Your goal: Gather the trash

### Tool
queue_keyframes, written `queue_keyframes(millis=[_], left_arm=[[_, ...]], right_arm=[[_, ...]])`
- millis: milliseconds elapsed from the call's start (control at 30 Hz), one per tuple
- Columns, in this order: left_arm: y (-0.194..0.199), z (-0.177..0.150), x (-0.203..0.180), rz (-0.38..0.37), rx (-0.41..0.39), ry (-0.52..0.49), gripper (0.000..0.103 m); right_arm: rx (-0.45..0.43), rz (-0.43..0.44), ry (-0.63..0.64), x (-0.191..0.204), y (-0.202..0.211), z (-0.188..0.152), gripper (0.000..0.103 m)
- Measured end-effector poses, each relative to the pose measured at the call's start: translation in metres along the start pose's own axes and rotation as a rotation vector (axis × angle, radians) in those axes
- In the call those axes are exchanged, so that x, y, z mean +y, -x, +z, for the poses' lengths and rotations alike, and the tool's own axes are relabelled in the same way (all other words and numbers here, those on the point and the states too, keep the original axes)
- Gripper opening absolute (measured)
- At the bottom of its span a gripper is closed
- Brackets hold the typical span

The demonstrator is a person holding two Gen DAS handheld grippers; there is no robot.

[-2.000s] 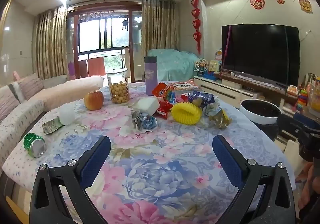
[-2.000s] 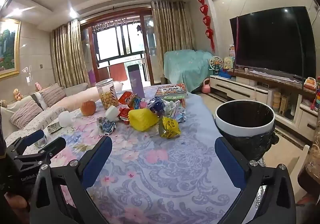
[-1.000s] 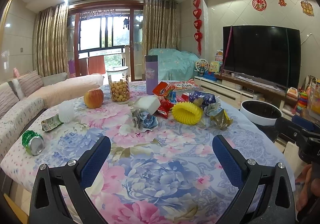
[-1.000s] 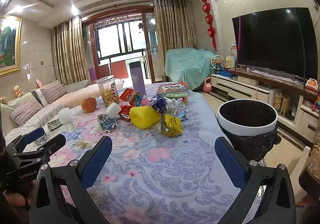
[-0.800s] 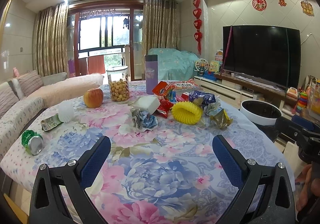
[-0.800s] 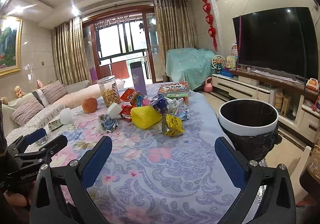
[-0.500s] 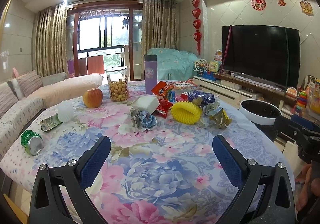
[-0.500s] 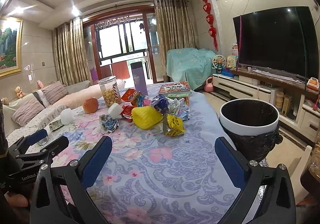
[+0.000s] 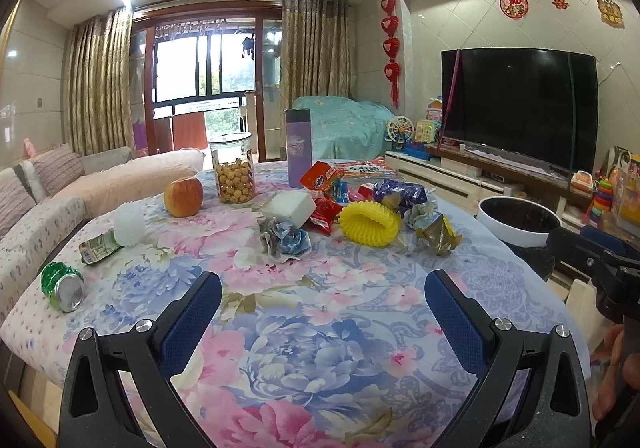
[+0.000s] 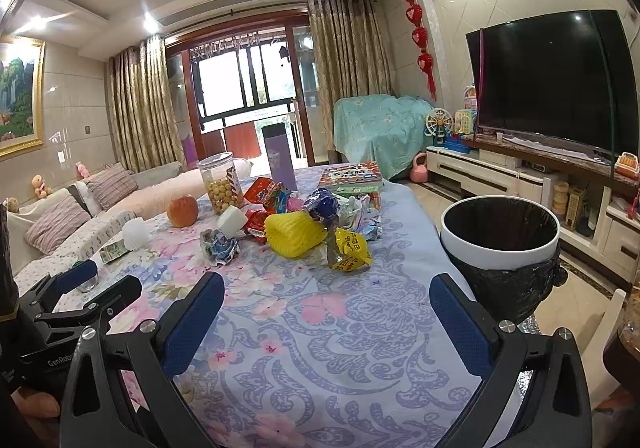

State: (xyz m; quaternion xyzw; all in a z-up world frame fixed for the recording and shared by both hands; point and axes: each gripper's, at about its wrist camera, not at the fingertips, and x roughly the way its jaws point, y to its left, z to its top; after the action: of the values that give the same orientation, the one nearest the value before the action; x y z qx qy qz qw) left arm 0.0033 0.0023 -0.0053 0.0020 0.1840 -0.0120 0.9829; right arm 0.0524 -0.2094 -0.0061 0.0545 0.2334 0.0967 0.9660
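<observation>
Trash lies in a heap mid-table: a yellow foam net [image 9: 370, 223] [image 10: 294, 233], a crumpled yellow wrapper [image 10: 350, 250] [image 9: 438, 235], a blue crumpled wrapper [image 9: 285, 242] [image 10: 219, 247], red snack bags [image 9: 322, 180] and a purple foil bag [image 10: 320, 205]. A crushed green can [image 9: 63, 286] and a flattened carton [image 9: 98, 247] lie at the left. The white bin with a black liner [image 10: 500, 236] [image 9: 520, 220] stands beside the table's right edge. My left gripper [image 9: 322, 312] and right gripper [image 10: 326, 312] are open and empty over the near table.
The floral tablecloth [image 9: 320, 348] also bears an apple [image 9: 183, 197], a jar of snacks [image 9: 234, 174], a purple flask [image 9: 298, 148], a white foam block [image 9: 289, 206], a white foam net [image 9: 129, 225] and books [image 10: 352, 173]. A sofa stands left, a TV cabinet right.
Both grippers have drifted slightly; the views are almost the same. Nothing on the table has moved.
</observation>
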Motion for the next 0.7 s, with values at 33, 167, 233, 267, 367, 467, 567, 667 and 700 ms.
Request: queue_keyframes(millis=[33, 167, 233, 267, 367, 467, 567, 667, 700], left_arm=[[0.0, 0.0001, -0.0001, -0.001, 0.0, 0.001, 0.102], [-0.0003, -0.0001, -0.0003, -0.003, 0.003, 0.0, 0.102], [-0.0004, -0.0002, 0.0001, -0.004, 0.004, 0.001, 0.102], [-0.0004, -0.0001, 0.0001, -0.003, 0.004, 0.0, 0.102], [-0.0004, -0.0006, 0.0003, -0.005, 0.006, -0.001, 0.102], [-0.0011, -0.0013, -0.0004, -0.006, 0.009, -0.004, 0.102], [-0.0024, -0.0016, -0.0004, -0.005, 0.013, -0.002, 0.102], [-0.0051, -0.002, 0.0004, -0.002, 0.021, 0.001, 0.102], [-0.0058, -0.0023, 0.0012, -0.001, 0.024, 0.003, 0.102]], right_arm=[[-0.001, -0.001, 0.0, 0.0, 0.0002, -0.0001, 0.103], [0.004, 0.003, -0.002, 0.0003, -0.0004, -0.0004, 0.103], [0.007, 0.005, -0.004, 0.001, -0.0004, -0.0008, 0.103], [0.006, 0.005, -0.004, 0.0012, -0.0003, -0.0007, 0.103], [0.006, 0.005, -0.004, 0.0012, -0.0005, -0.0007, 0.103], [0.01, 0.006, -0.006, 0.0014, -0.0005, -0.0009, 0.103], [0.015, 0.008, -0.008, 0.0023, -0.0007, -0.0012, 0.103], [0.02, 0.01, -0.01, -0.0001, -0.0024, -0.0011, 0.103], [0.023, 0.01, -0.01, -0.0005, -0.0033, -0.0012, 0.103]])
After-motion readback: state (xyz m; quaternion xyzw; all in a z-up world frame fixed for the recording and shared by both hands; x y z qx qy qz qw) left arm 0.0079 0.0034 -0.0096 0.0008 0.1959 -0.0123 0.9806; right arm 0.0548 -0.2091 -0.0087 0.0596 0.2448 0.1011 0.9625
